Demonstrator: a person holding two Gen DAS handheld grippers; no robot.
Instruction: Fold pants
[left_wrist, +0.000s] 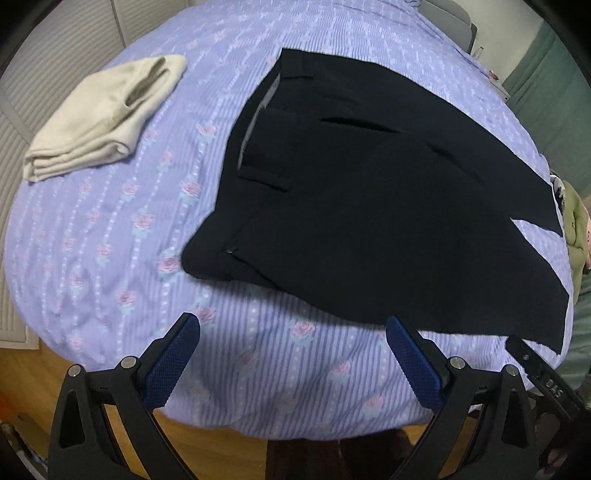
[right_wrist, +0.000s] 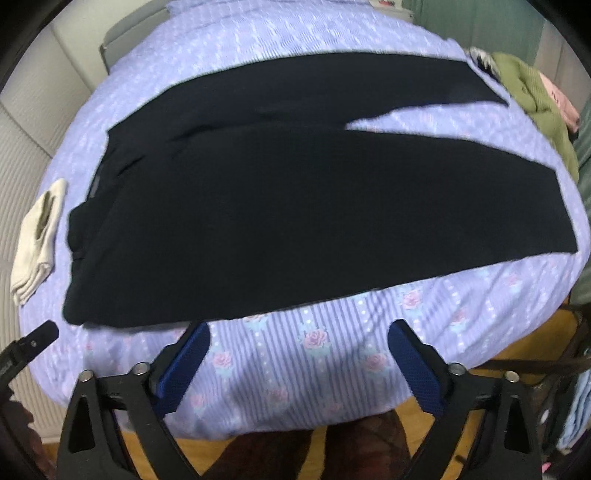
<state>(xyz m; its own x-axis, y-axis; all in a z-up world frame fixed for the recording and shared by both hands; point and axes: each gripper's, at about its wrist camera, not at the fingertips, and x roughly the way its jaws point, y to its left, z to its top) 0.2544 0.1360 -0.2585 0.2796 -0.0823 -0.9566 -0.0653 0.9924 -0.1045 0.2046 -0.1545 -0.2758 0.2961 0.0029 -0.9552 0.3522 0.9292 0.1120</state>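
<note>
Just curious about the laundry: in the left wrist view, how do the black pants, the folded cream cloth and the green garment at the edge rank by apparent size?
1. black pants
2. folded cream cloth
3. green garment, mostly cut off by the edge, so its true size is unclear.

Matt dark cloth pants (left_wrist: 369, 206) lie on ribbed floral bedsheet (left_wrist: 110, 229).

Bare bedspread (right_wrist: 295, 354) is lying open along the bed's near edge; black pants (right_wrist: 258, 221) are covering the middle, a folded cream garment (left_wrist: 103, 118) (left edge) and green clothes (right_wrist: 532, 88) are crowding the far-right corner
</note>
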